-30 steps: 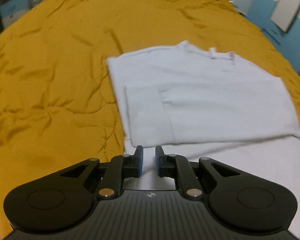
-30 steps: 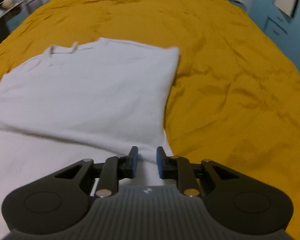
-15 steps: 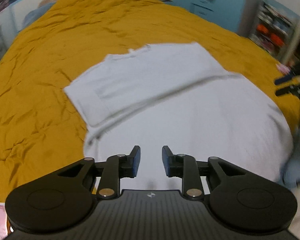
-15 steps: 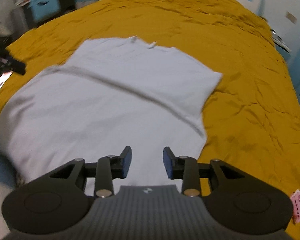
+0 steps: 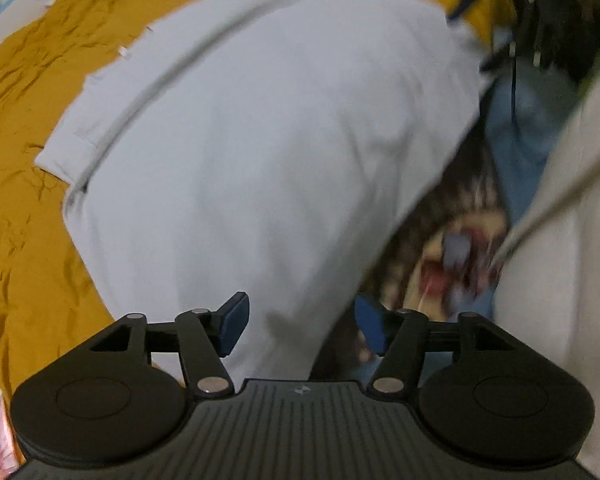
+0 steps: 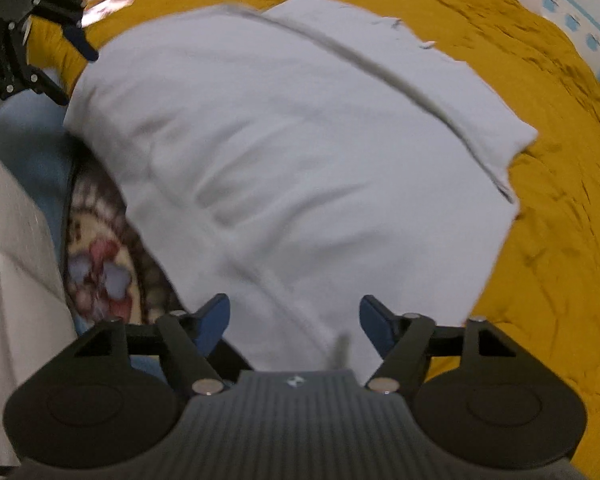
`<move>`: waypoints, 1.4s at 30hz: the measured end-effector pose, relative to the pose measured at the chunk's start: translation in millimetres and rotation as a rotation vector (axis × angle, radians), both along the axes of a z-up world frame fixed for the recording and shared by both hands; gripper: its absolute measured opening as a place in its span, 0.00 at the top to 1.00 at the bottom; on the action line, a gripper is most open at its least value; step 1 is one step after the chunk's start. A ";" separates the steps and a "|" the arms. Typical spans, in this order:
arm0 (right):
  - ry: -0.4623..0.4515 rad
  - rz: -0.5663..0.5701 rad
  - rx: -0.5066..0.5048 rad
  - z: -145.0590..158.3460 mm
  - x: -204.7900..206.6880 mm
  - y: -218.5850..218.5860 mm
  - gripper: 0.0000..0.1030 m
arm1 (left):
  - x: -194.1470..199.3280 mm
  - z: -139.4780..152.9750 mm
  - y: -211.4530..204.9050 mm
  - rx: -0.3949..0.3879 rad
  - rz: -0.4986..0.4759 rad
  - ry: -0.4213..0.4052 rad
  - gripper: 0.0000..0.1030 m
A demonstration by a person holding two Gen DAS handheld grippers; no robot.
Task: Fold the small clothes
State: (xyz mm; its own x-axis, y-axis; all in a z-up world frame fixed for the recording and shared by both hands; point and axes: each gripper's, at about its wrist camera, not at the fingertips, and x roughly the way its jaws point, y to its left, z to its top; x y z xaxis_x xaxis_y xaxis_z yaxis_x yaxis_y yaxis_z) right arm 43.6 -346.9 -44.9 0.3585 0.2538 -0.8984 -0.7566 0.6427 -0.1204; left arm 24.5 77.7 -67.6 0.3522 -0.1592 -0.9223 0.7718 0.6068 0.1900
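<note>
The white shirt (image 5: 260,140) lies spread on the bed's mustard cover (image 6: 560,220), its near hem hanging over the edge by a patterned blanket (image 6: 100,272). The left hand-held gripper (image 5: 300,326) and right hand-held gripper (image 6: 294,326) both gape wide above that hem, holding nothing. Pale blue walls (image 6: 580,20) show beyond the bed.
</note>
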 end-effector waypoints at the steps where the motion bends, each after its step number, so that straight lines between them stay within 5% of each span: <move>1: -0.009 0.014 -0.022 -5.8 -4.5 2.2 0.24 | -4.6 -9.5 -3.5 0.048 -0.013 -0.020 0.30; 5: -0.074 0.075 -0.130 -32.1 -15.2 6.0 0.22 | -24.5 -49.3 -15.1 0.286 -0.081 -0.153 0.30; 8: -0.099 0.111 -0.188 -50.2 -18.3 6.5 0.21 | -31.7 -70.9 -18.9 0.366 -0.139 -0.216 0.24; 13: -0.148 0.149 -0.238 -70.5 -19.8 7.2 0.20 | -26.0 -86.9 -21.3 0.373 -0.099 -0.267 0.25; 15: -0.167 0.159 -0.263 -77.9 -20.0 8.3 0.23 | -22.7 -87.3 -21.6 0.362 -0.076 -0.275 0.38; 17: -0.204 0.158 -0.287 -82.6 -18.0 10.8 0.39 | -24.0 -83.1 -22.0 0.359 -0.063 -0.293 0.54; 21: -0.195 0.109 -0.232 -62.0 -12.7 2.3 0.72 | -32.8 -58.7 -20.0 0.285 0.006 -0.294 0.81; 23: -0.188 0.091 -0.189 -45.2 -12.6 -1.6 0.94 | -35.9 -41.4 -17.2 0.221 0.058 -0.293 0.87; 24: -0.188 0.084 -0.167 -34.7 -13.5 -3.3 0.97 | -37.6 -30.5 -14.3 0.184 0.089 -0.300 0.88; 32: -0.258 0.012 -0.041 39.1 -3.8 -16.0 0.98 | -3.6 55.0 9.2 -0.060 0.254 -0.305 0.89; 36: -0.287 -0.006 -0.034 49.2 33.6 -8.0 0.98 | 45.8 70.9 17.6 -0.118 0.283 -0.257 0.89; 42: -0.120 -0.074 0.049 36.7 122.4 -6.8 0.98 | 129.1 57.2 41.0 -0.236 0.387 -0.050 0.88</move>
State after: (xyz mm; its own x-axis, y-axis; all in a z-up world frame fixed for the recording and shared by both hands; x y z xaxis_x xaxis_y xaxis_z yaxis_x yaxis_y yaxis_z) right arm 166.0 -353.7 -8.3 0.4821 0.2654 -0.8349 -0.6892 0.7033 -0.1743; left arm 153.6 118.7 -10.4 0.4699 -0.2111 -0.8571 0.4735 0.8797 0.0430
